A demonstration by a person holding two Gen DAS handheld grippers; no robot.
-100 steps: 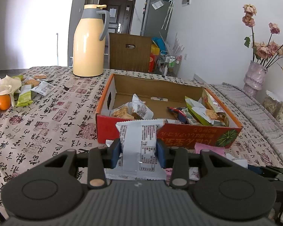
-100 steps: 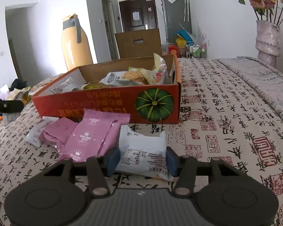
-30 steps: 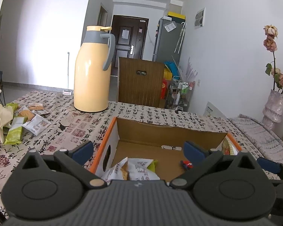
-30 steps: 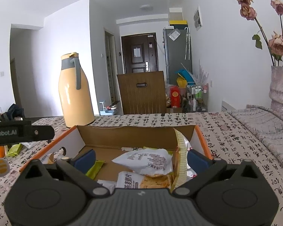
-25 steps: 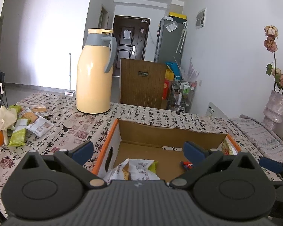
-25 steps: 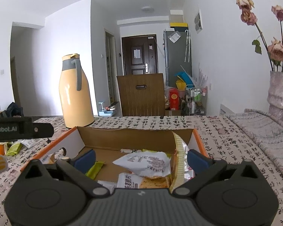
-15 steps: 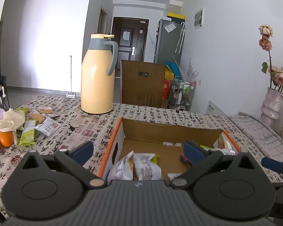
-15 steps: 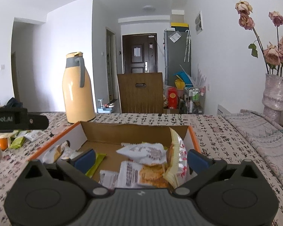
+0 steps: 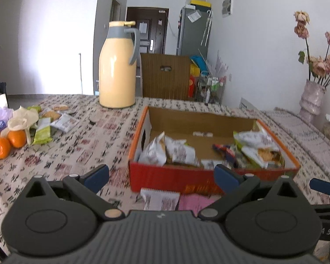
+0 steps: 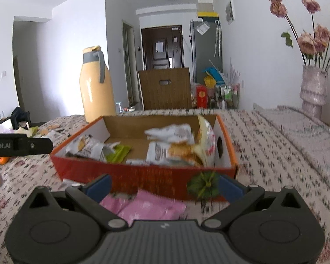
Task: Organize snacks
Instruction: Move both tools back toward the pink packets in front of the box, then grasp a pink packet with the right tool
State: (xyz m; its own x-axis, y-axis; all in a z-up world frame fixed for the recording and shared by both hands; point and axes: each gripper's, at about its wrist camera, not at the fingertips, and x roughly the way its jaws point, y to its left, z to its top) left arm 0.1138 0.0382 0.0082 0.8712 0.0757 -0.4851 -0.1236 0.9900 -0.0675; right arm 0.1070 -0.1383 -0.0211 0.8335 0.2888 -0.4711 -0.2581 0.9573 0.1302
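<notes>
An orange cardboard box (image 9: 171,177) holds several snack packets (image 9: 178,151); it also shows in the right wrist view (image 10: 143,176). My left gripper (image 9: 161,177) is open and empty, in front of the box's near wall. A white packet (image 9: 159,199) and a pink packet (image 9: 195,201) lie on the table just below it. My right gripper (image 10: 164,186) is open and empty, above pink packets (image 10: 147,208) lying before the box.
A yellow thermos jug (image 9: 117,66) stands behind the box. Oranges (image 9: 8,142) and loose snack packets (image 9: 52,121) lie at the table's left. A vase of dried roses (image 10: 313,88) stands at the right. A wooden chair back (image 9: 165,76) is beyond the table.
Both grippers let go of their white packets into the box earlier. Since then both have drawn back and tilted down, so the box's near wall and the packets on the table show again.
</notes>
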